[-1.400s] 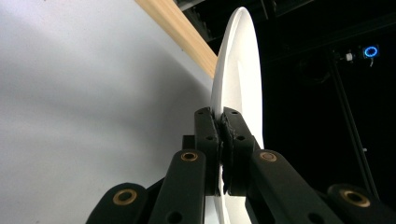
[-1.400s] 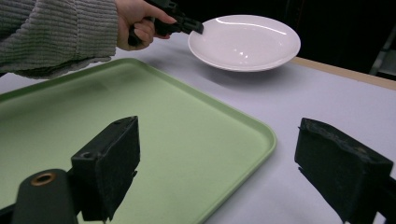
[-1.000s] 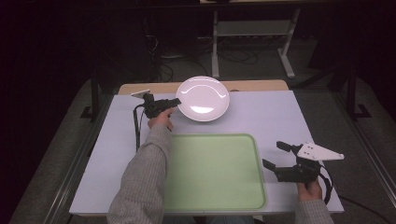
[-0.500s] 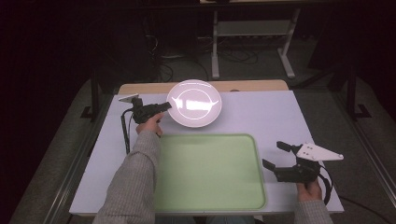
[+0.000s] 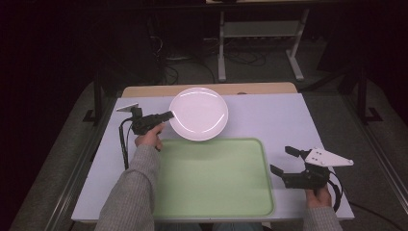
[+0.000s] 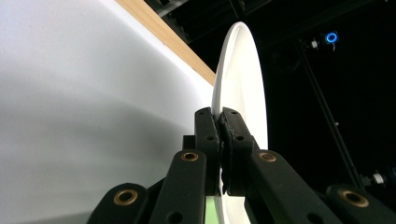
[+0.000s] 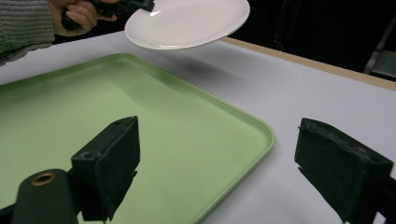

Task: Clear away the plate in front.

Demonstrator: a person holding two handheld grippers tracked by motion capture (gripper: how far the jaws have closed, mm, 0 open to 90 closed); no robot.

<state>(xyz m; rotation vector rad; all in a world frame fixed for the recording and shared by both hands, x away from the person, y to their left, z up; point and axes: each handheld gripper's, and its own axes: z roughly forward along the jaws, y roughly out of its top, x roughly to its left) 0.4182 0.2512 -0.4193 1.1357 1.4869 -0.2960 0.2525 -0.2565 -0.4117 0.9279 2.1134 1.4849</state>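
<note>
A white round plate point(image 5: 198, 113) hangs in the air above the table's far middle, over the far edge of the green tray point(image 5: 211, 204). My left gripper point(image 5: 169, 114) is shut on the plate's left rim. In the left gripper view the jaws pinch the rim of the plate point(image 6: 243, 84), which stands edge-on. The right gripper view shows the plate point(image 7: 187, 21) lifted above the tray point(image 7: 70, 93) and casting a shadow. My right gripper point(image 5: 284, 160) stands open at the tray's right edge, nothing between its fingers point(image 7: 109, 158).
The tray lies on a white tabletop point(image 5: 288, 120) with a wooden strip point(image 5: 144, 90) along its far edge. Beyond the table stands a metal stand point(image 5: 260, 33) on a dark floor with cables.
The left gripper has carried the plate to the left and slightly toward me, and the plate now hangs a bit lower. The right gripper has stayed put.
</note>
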